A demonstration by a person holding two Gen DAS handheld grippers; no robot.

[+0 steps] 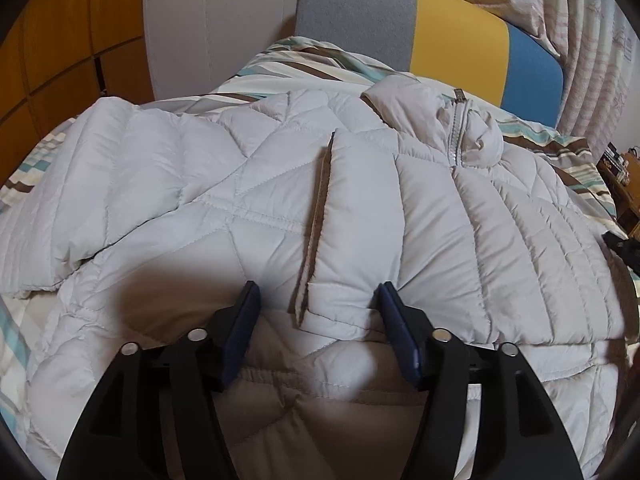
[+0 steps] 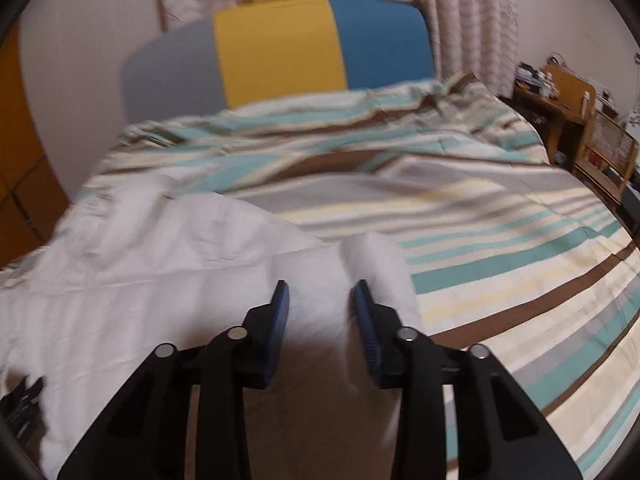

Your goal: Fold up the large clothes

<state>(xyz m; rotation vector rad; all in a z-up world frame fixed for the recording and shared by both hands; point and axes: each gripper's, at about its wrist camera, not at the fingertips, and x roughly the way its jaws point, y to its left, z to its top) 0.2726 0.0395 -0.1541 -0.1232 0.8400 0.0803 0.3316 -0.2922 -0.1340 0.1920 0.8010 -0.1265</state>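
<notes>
Lying across the striped bed (image 2: 500,240), the pale quilted jacket (image 1: 248,184) spreads toward ten o'clock. Left gripper (image 1: 318,300) jaws stand apart, straddling its folded edge; right gripper (image 2: 320,300) jaws are narrower, with white fabric between them, grip unclear.

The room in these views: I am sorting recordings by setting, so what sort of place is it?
Most likely a bedroom: the padded jacket lies on a bed with a striped cover, a padded headboard stands behind it, and curtains hang at the back.

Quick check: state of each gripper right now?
Left gripper: open over the puffer jacket, gripping nothing.
Right gripper: cannot tell; jacket fabric between its fingers.
</notes>
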